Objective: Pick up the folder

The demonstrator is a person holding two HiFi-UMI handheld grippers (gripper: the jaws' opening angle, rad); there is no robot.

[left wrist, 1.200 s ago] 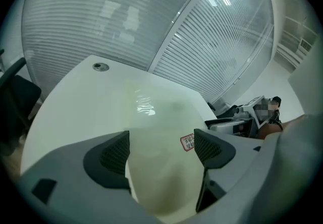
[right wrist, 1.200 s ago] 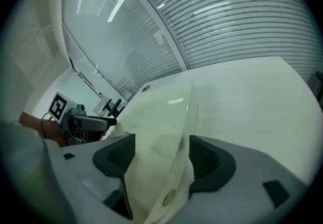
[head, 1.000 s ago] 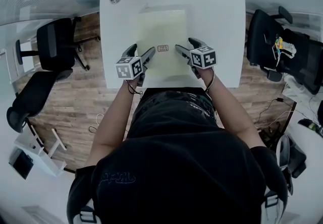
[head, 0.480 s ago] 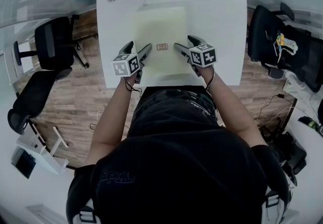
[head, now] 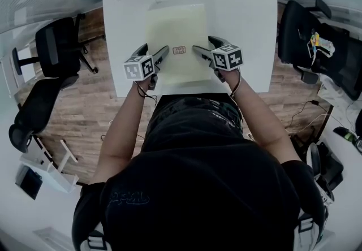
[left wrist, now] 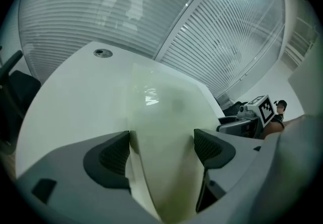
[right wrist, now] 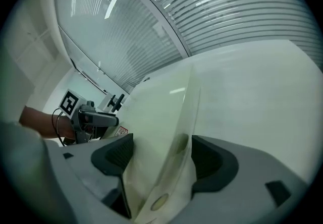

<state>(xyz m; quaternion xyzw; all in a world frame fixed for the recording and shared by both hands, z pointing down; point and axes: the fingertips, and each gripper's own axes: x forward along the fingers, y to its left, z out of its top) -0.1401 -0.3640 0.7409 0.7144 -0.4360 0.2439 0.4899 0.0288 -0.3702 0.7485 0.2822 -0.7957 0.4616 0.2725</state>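
A white table (head: 249, 18) fills the space in front of the person, and the folder (head: 178, 24), a pale yellow-green translucent one, lies on it, its near edge close to the table's near edge. From overhead it looks flat on the top, so I'd say the lift itself has not begun.

Both tools are already in place at its near corners. The left gripper (head: 154, 50) is at the folder's left side, angled down. Its own view shows the jaws standing wide apart with the sheet running up between them, the left edge curling just beside one pad, and no squeeze on it.

The right gripper (head: 202, 44) sits at the opposite side. Its jaws have just been opening wider, and a raised flap of the folder's cover stands between them without either pad pressing on it.

A small red label (head: 179, 50) on the folder shows between the two tools.

So the approach looks done. What's left, to my eye, is closing both jaws on the edges and raising the folder clear of the table.
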